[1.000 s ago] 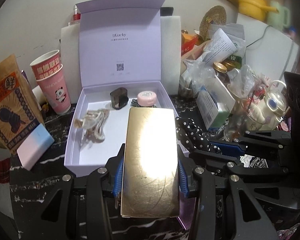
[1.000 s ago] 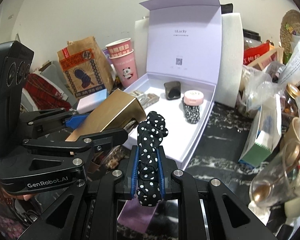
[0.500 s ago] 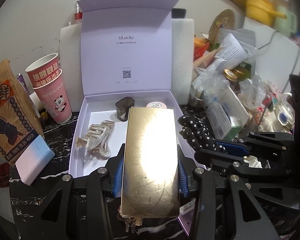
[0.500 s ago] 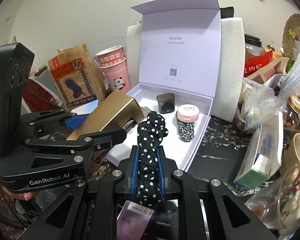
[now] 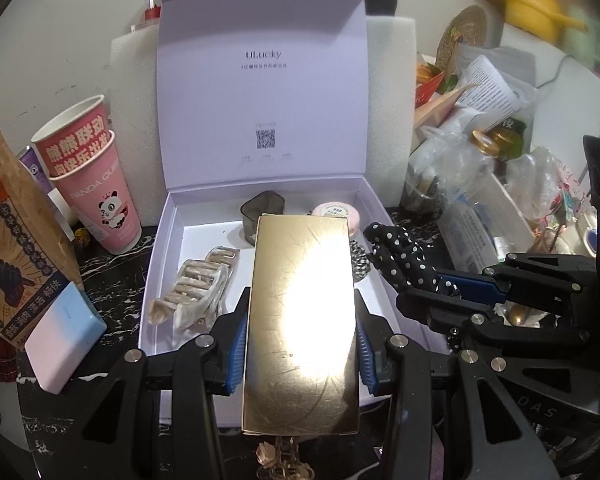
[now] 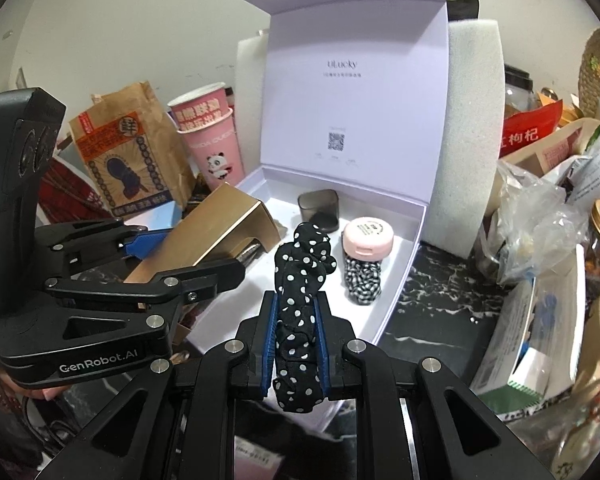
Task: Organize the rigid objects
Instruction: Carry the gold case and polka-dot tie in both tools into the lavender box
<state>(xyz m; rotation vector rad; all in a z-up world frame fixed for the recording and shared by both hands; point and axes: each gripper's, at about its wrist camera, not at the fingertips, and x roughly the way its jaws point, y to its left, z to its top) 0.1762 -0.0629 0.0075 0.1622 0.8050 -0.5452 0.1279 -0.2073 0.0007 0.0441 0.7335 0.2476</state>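
An open lilac gift box (image 5: 162, 240) (image 6: 404, 280) stands on the black marble counter, lid upright. Inside lie a beige hair claw (image 5: 198, 286), a smoky grey cup (image 5: 262, 212) (image 6: 319, 208), a pink-lidded jar (image 5: 338, 214) (image 6: 368, 238) and a checked scrunchie (image 6: 362, 280). My left gripper (image 5: 300, 344) is shut on a gold box (image 5: 302, 320) (image 6: 220, 232), held over the gift box's front. My right gripper (image 6: 296, 332) is shut on a black polka-dot scrunchie (image 6: 300, 280) (image 5: 404, 252), held over the gift box's right front edge.
Stacked pink paper cups (image 5: 96, 184), a brown paper bag (image 5: 8, 232) and a pink-blue block (image 5: 64, 338) stand left of the box. White foam (image 6: 474, 128) is behind it. Bags, jars and cartons (image 5: 480, 184) crowd the right. A second hair claw (image 5: 284, 460) lies under the gold box.
Both grippers have pulled back and risen slightly with their loads; the gift box now looks farther away and more of its inside shows.
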